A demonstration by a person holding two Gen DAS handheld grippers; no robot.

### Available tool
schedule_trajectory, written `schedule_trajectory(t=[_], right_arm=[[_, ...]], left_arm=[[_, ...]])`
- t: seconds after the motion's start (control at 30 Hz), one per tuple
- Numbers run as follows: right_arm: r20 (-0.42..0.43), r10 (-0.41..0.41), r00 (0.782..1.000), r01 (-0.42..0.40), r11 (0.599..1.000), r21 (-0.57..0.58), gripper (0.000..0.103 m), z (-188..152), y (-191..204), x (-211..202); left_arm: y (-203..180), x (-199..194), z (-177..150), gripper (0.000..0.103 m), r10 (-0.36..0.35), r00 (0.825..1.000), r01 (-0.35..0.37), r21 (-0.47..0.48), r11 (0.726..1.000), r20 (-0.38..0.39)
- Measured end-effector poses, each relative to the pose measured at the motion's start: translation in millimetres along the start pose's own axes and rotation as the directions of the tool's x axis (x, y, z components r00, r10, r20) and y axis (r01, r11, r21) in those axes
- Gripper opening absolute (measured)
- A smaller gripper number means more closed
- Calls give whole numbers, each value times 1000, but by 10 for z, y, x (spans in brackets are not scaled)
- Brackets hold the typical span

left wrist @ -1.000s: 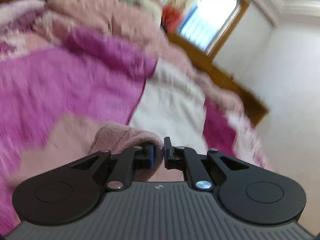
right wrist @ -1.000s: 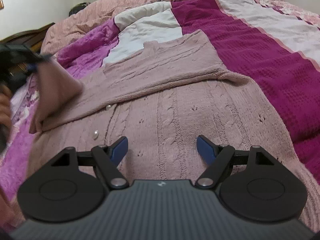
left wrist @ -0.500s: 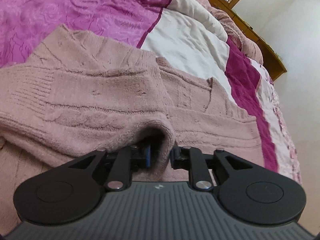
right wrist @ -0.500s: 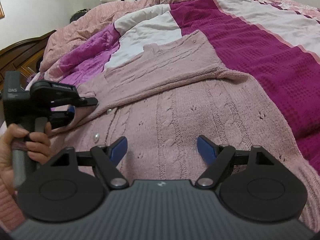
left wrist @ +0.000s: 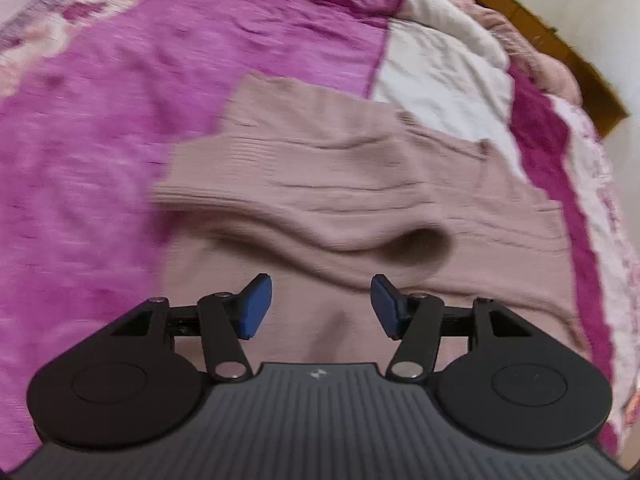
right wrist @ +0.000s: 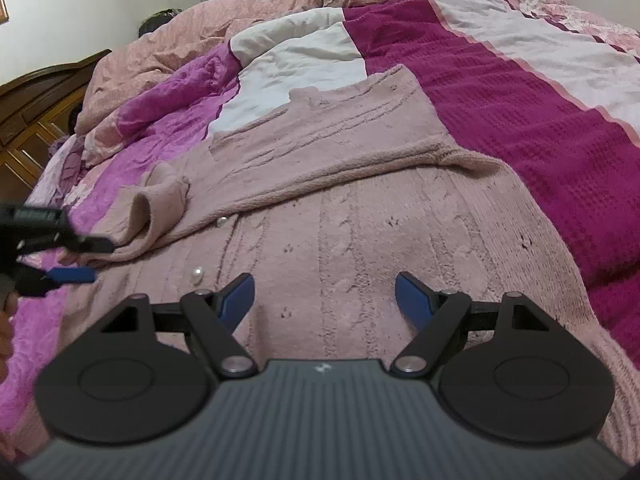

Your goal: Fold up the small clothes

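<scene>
the left gripper (left wrist: 321, 306) has just let go: its jaws have been opening and now stand released, nothing between them, the sleeve (left wrist: 304, 184) dropped across the chest of the pink cable-knit cardigan (right wrist: 360, 240). judged, the sleeve fold is laid; the body fold remains. the cardigan lies flat on the bedspread (right wrist: 520, 100), pearl buttons (right wrist: 197, 275) showing, sleeve cuff still humped open. right gripper (right wrist: 324, 300) hovers over the cardigan's hem, jaws released, empty.

Dusty-pink cable-knit cardigan (right wrist: 360, 248) lies flat on the bed, both sleeves folded across.
</scene>
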State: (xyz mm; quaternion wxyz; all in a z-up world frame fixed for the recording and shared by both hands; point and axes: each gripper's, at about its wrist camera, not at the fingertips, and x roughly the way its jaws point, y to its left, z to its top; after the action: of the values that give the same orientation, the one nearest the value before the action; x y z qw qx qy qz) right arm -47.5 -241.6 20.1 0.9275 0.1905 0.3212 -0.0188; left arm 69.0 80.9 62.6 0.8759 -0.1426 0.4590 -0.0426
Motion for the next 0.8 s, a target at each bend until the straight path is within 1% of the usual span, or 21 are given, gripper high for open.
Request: schedule_trajectory(t=[0.13, 0.2, 0.23, 0.37, 0.47, 0.67, 0.8], right_arm=[[-5, 4, 1000, -4, 999, -37, 80, 62, 136, -24], [-7, 13, 1000, -14, 998, -65, 80, 103, 249, -32], [-9, 20, 1000, -21, 997, -77, 79, 125, 307, -33], [-23, 54, 998, -57, 988, -140, 79, 205, 629, -22], [-30, 92, 995, -96, 978, -185, 79, 242, 907, 17], [-63, 170, 983, -181, 942, -283, 79, 286, 1501, 225], [-107, 186, 977, -213, 909, -358, 79, 267, 1872, 463]], left_arm=[[303, -195, -39, 67, 63, 998, -63, -29, 998, 14], [455, -270, -56, 73, 92, 996, -92, -44, 995, 16], [529, -308, -70, 74, 103, 995, -102, -48, 994, 17], [761, -407, -81, 76, 164, 986, -162, -70, 984, 24], [888, -463, -88, 78, 208, 978, -206, -61, 977, 27], [1058, -550, -112, 80, 262, 964, -261, -31, 965, 37], [1178, -543, -135, 81, 256, 966, -255, -48, 966, 24]])
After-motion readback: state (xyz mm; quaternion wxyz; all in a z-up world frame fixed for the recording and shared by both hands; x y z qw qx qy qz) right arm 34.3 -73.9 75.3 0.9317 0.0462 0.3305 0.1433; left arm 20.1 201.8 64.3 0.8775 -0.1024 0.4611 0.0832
